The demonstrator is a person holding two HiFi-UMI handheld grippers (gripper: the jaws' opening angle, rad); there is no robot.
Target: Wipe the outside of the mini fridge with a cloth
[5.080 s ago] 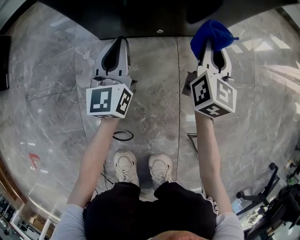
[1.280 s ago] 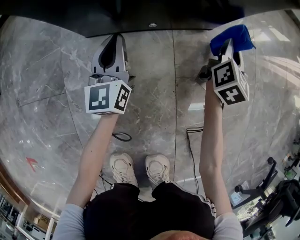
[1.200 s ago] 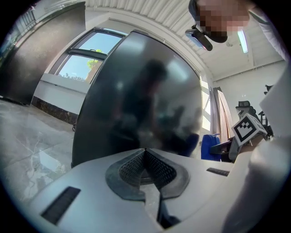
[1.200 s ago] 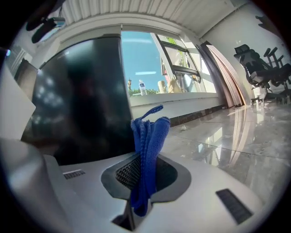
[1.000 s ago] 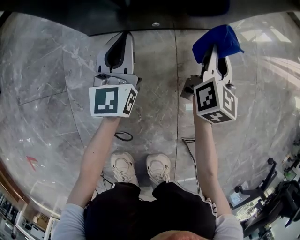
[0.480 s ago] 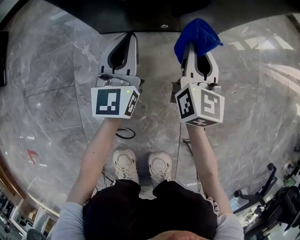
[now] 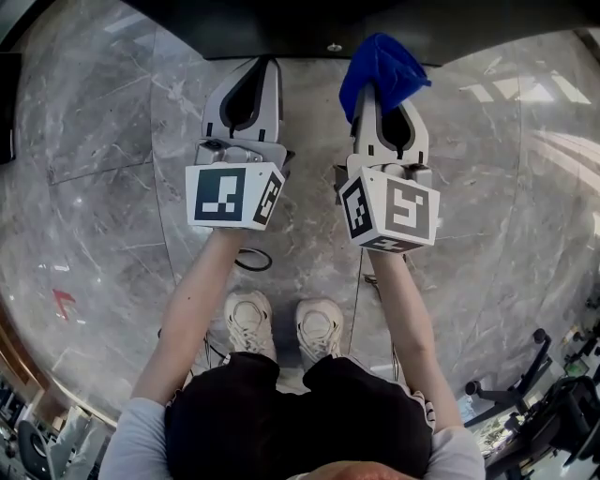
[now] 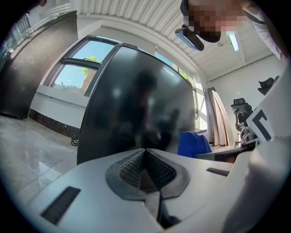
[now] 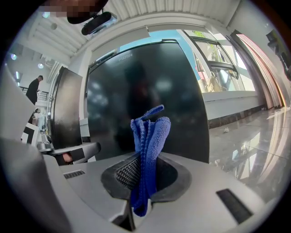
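The black glossy mini fridge (image 7: 281,23) stands on the floor ahead of me, its door filling the left gripper view (image 8: 136,100) and the right gripper view (image 9: 145,95). My right gripper (image 7: 377,86) is shut on a folded blue cloth (image 7: 382,67), which sticks up from the jaws (image 9: 148,150) close in front of the fridge door. My left gripper (image 7: 251,80) is shut with nothing in it, pointing at the fridge door beside the right one. The blue cloth (image 8: 193,143) shows at the right of the left gripper view.
Grey marble floor tiles (image 7: 94,187) surround me. A black cable loop (image 7: 251,260) lies by my white shoes (image 7: 248,323). A taller dark cabinet (image 9: 66,118) stands left of the fridge. Chair bases and equipment (image 7: 553,403) sit at the lower right.
My right gripper with the cloth has swung left from the fridge's right side toward its middle, now close beside the left gripper. The left gripper shifted slightly right.
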